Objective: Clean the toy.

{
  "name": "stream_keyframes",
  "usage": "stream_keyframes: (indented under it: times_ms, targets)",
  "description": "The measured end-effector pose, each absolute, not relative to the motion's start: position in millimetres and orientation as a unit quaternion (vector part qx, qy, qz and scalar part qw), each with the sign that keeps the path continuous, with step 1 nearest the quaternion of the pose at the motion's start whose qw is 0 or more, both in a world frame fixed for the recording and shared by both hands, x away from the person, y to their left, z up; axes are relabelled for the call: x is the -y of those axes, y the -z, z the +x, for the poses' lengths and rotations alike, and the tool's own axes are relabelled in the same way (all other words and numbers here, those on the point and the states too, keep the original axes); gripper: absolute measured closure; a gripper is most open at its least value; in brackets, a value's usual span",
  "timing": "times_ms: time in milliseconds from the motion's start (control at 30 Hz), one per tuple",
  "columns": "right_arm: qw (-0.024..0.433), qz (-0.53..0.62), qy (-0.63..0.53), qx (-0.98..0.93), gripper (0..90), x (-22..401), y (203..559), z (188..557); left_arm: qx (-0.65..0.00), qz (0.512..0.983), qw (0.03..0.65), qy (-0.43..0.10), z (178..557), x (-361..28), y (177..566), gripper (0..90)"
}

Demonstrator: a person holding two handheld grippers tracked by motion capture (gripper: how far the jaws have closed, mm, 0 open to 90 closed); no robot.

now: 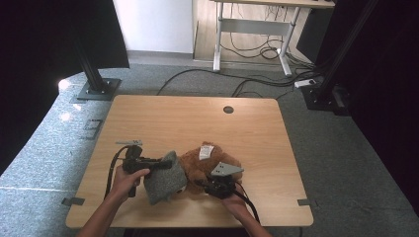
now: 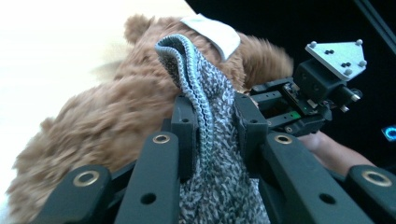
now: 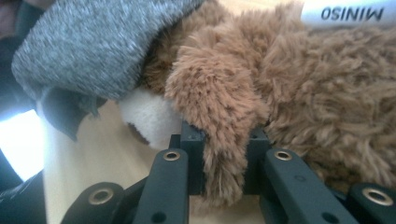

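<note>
The left gripper (image 2: 215,135) is clamped on the ribbed edge of the grey knit hat (image 2: 210,140), which lies over the head of the brown plush bear (image 1: 207,165). The right gripper (image 3: 224,163) pinches a furry part of the bear between its jaws. The bear lies on the wooden table (image 1: 173,118), near the front edge, a white label (image 1: 206,151) on it.

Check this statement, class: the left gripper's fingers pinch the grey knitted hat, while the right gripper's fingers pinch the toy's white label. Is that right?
Not quite. The right gripper pinches a flap of the brown plush toy, as the right gripper view shows, not its white label. The left gripper does pinch the grey knitted hat.
</note>
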State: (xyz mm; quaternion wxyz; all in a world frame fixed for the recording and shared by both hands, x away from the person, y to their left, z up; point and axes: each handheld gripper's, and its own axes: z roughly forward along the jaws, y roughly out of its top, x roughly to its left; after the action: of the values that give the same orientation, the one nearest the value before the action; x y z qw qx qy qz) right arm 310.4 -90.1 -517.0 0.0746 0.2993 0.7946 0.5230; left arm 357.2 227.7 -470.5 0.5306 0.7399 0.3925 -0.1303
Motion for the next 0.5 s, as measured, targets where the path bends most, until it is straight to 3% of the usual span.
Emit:
stream_keyframes:
  times_ms: [500]
  targets:
    - [0.079,0.302,-0.507,-0.804,77.9,84.9,535.5,300.2,-0.371,0.745,0.525,0.176,349.7,-218.6,479.1,73.0]
